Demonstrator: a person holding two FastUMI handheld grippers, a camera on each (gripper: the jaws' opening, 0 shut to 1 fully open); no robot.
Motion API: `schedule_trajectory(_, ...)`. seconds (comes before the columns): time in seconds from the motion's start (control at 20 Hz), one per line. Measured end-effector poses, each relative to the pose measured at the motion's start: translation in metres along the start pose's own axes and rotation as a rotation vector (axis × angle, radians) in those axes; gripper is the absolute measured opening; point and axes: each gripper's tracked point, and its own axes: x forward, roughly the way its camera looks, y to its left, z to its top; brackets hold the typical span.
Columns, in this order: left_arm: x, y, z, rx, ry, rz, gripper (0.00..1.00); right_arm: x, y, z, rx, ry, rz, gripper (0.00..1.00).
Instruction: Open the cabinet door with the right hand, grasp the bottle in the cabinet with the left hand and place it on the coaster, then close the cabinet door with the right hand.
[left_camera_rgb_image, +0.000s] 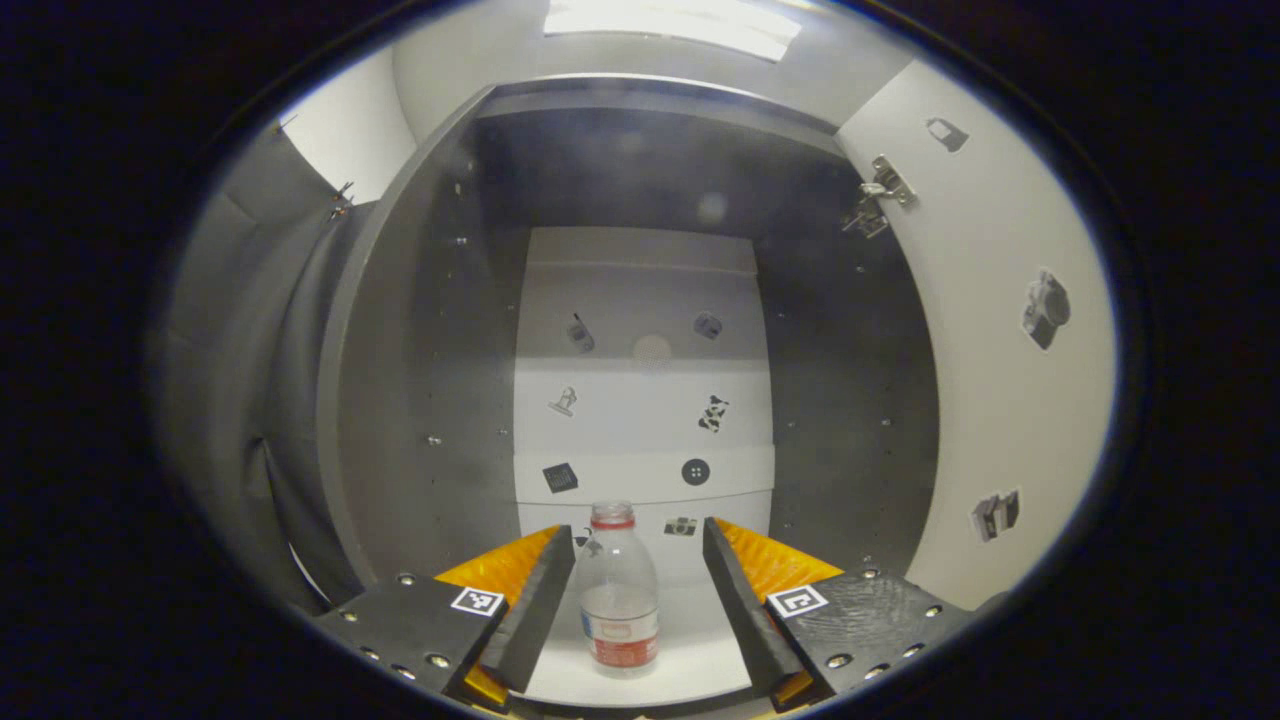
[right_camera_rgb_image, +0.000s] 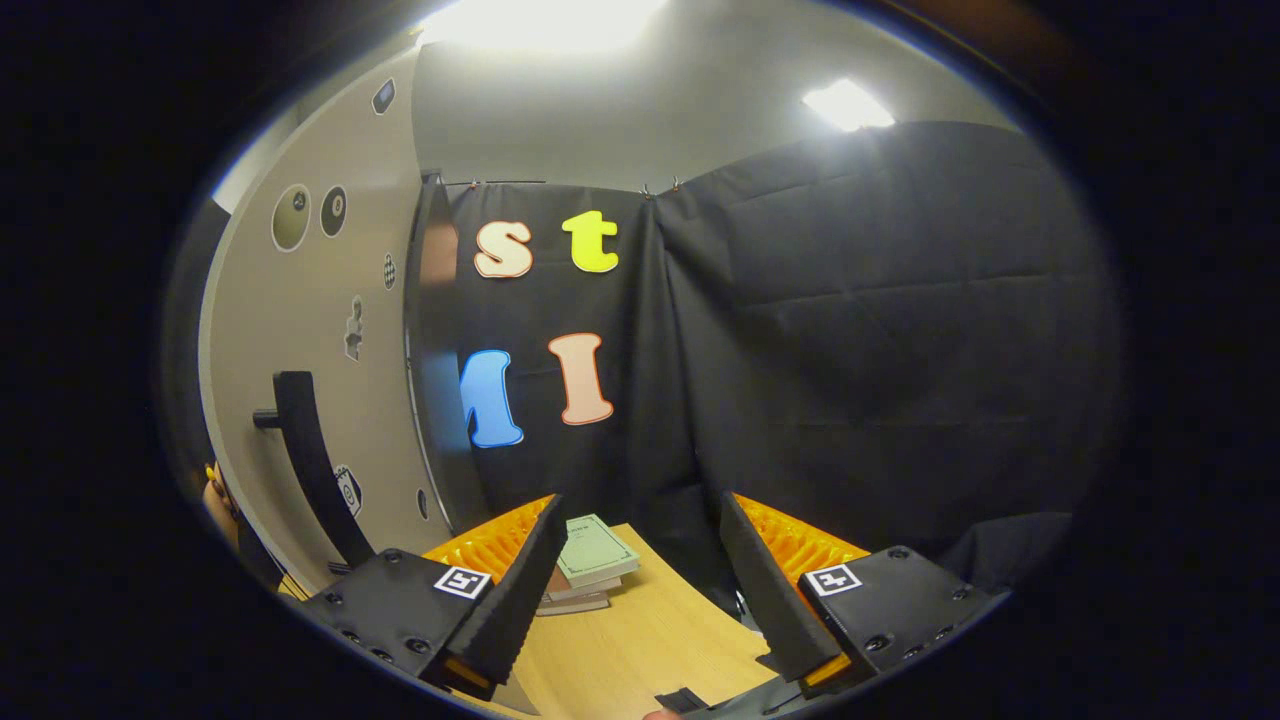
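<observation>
Your left hand-held gripper (left_camera_rgb_image: 638, 590) is spread wide, its 2 fingers (left_camera_rgb_image: 535, 600) flanking the bottle (left_camera_rgb_image: 620, 590) with a clear gap on each side, so it holds nothing. The inner pads are ribbed, and each flat block behind them carries a small square marker and round screw heads.

The bottle is clear plastic, upright, with a red cap and a red label band, and liquid filling roughly its lower half. It stands on the pale floor of the cabinet (left_camera_rgb_image: 420, 400), between your fingers. The cabinet's side walls are dark, matte and dotted with small pins; its pale back panel (left_camera_rgb_image: 640, 400) bears several small picture stickers. The cabinet door (left_camera_rgb_image: 1000, 330) stands open to the right, pale and smooth, hung on a metal hinge (left_camera_rgb_image: 880, 195) and dotted with more stickers. The bottle's base is hard to make out against the bright floor.

Your right hand-held gripper (right_camera_rgb_image: 635, 590) is also wide open and holds nothing. Past it lies a light wooden table (right_camera_rgb_image: 640, 640) with a small stack of books (right_camera_rgb_image: 590, 565), the top one pale green. To the left in the right gripper view, the door's outer face (right_camera_rgb_image: 320, 400) carries a dark, curved bar handle (right_camera_rgb_image: 310, 460). Black cloth (right_camera_rgb_image: 850, 350) hangs in folds behind the table. The lower end of the handle is cut off by your finger block.
</observation>
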Motion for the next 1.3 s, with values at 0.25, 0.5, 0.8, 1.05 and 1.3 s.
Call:
schedule_trajectory(0.25,0.026,0.007,-0.014,-0.037,0.040,-0.007,0.80,-0.002,-0.004,0.001,0.004,-0.016,-0.068,0.98)
schedule_trajectory(0.5,0.045,0.012,-0.037,-0.047,0.083,-0.011,0.80,0.003,-0.004,-0.006,0.018,-0.009,-0.093,0.98)
schedule_trajectory(0.8,0.048,0.013,-0.044,-0.048,0.103,-0.023,0.78,0.011,0.003,-0.008,0.018,-0.009,-0.085,0.98)
schedule_trajectory(1.05,0.034,0.019,-0.035,-0.090,0.080,-0.025,0.62,0.012,0.003,-0.010,0.024,-0.013,-0.063,0.98)
schedule_trajectory(1.3,-0.001,0.019,-0.003,-0.058,0.011,-0.018,0.65,0.013,-0.001,-0.018,0.034,0.004,-0.004,0.98)
